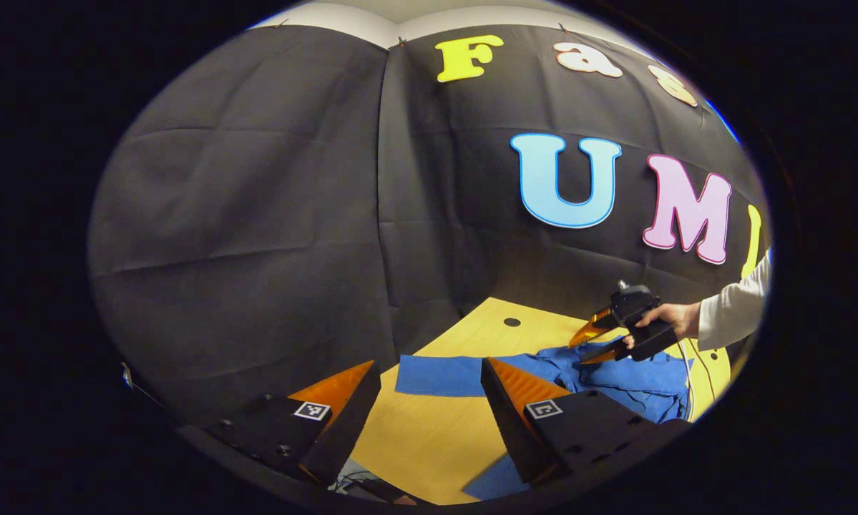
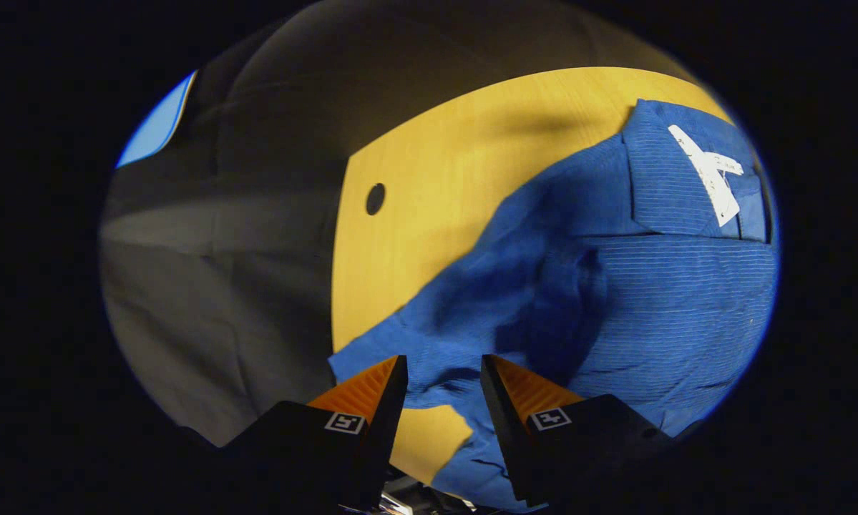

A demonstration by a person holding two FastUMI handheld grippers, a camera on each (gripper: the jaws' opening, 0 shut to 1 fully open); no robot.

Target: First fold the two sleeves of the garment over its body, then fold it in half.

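Observation:
A blue garment (image 1: 636, 386) lies rumpled on the yellow wooden table (image 1: 429, 436), with one flat sleeve (image 1: 436, 375) stretched out to the left. My left gripper (image 1: 429, 363) hovers open above the near table with nothing between its fingers. In the left gripper view, a hand (image 1: 675, 315) holds my right gripper (image 1: 590, 345) low over the rumpled part. In the right gripper view the garment (image 2: 672, 307) spreads to the right, a white label (image 2: 708, 179) at its far end. My right gripper (image 2: 443, 357) has its fingers apart, a wrinkled edge of cloth lying between them.
A round hole (image 1: 512, 322) marks the far part of the table (image 2: 436, 179), the same hole (image 2: 375, 198) showing near its left edge. Black cloth walls close off the table's far and left sides. A white-sleeved arm (image 1: 736, 307) reaches in from the right.

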